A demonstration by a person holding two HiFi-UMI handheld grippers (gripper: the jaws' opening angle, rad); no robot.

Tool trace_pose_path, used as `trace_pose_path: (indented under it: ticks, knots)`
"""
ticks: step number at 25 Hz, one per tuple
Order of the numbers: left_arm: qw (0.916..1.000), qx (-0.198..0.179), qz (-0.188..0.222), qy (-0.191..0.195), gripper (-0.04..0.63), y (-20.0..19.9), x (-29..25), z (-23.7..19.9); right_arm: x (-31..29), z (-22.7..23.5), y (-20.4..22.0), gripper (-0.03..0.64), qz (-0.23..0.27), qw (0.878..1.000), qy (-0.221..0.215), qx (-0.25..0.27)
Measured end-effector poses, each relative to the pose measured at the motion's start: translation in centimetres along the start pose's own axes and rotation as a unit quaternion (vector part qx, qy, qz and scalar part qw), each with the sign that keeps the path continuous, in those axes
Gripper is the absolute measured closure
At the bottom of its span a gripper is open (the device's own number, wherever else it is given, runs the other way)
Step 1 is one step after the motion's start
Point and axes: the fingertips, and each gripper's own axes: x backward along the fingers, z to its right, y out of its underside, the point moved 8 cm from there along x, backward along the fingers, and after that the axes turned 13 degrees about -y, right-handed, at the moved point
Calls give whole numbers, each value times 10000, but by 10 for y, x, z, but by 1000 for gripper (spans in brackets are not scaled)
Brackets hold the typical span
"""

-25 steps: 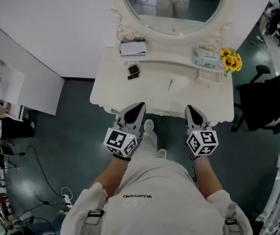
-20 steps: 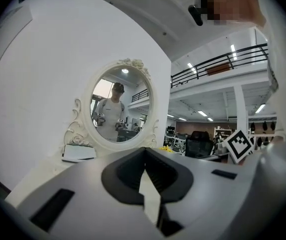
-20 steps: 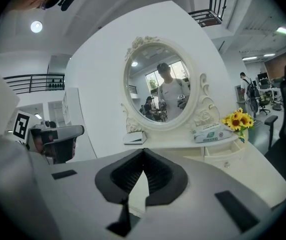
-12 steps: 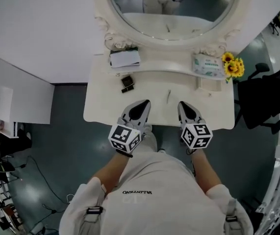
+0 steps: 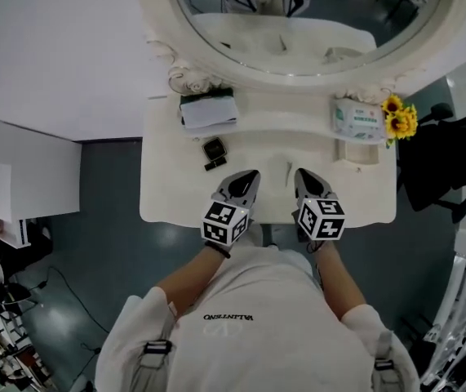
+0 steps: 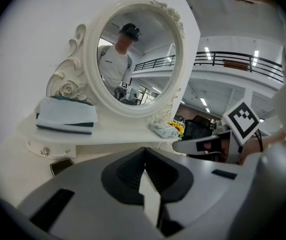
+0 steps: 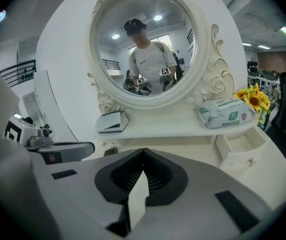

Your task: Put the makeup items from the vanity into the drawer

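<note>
On the cream vanity [image 5: 167, 194] a black compact [image 5: 214, 148] lies left of centre, with a smaller dark item [image 5: 215, 165] just in front of it. A thin pencil-like stick [image 5: 288, 174] lies at the middle. A small drawer [image 5: 359, 152] stands open at the right under the shelf, also in the right gripper view [image 7: 240, 145]. My left gripper [image 5: 251, 175] and right gripper [image 5: 299, 173] hover side by side over the front edge, both shut and empty. The stick lies between them. The compact [image 6: 61, 166] shows left of my left gripper [image 6: 144, 149]. My right gripper [image 7: 144, 150] holds nothing.
On the shelf sit a folded teal-and-white box [image 5: 208, 111] at the left and a wipes pack [image 5: 357, 119] with sunflowers [image 5: 401, 119] at the right. The oval mirror [image 5: 298, 15] rises behind. A black office chair [image 5: 445, 170] stands to the right.
Both grippers have moved forward from in front of the vanity to over its front edge. The vanity and mirror now sit closer and larger in the head view.
</note>
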Motion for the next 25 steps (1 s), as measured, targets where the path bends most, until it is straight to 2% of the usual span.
trace_pose_path:
  ticks: [7, 10, 14, 18, 25]
  knots:
    - [9993, 113, -336, 108, 594, 8, -31, -14, -27, 8, 3, 600, -384, 9987, 309, -156]
    - [9990, 122, -389, 159, 594, 7, -38, -13, -36, 15, 9, 579, -656, 9969, 264, -344]
    - [9989, 163, -434, 104, 594, 7, -46, -12, -47, 25, 16, 448, -921, 9927, -2, -783]
    - [9988, 194, -459, 19, 594, 4, -49, -10, -55, 33, 21, 403, -1216, 9889, -142, -839]
    - [9977, 236, -598, -195, 594, 10, -59, -8, -70, 46, 36, 250, -1712, 9789, -344, -1057]
